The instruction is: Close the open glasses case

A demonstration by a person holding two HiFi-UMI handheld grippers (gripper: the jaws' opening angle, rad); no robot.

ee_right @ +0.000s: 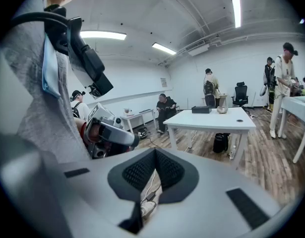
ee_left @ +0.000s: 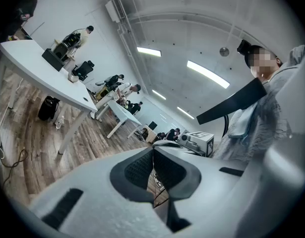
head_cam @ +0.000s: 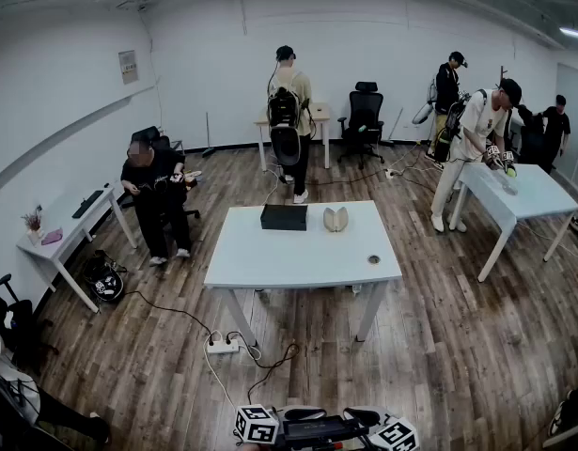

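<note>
One glasses case [head_cam: 335, 218] lies open on the white table [head_cam: 270, 261] in the middle of the room, just beside one black box [head_cam: 284, 217] (the case is to its right in the head view). There are two grippers, both well apart from the case. The left gripper [ee_left: 153, 151] has its jaws together, holding nothing. So does the right gripper [ee_right: 155, 151].

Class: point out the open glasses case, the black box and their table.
open glasses case [head_cam: 335, 218], head view, middle of the case
black box [head_cam: 284, 217], head view, front face
table [head_cam: 298, 261], head view, bare top
</note>
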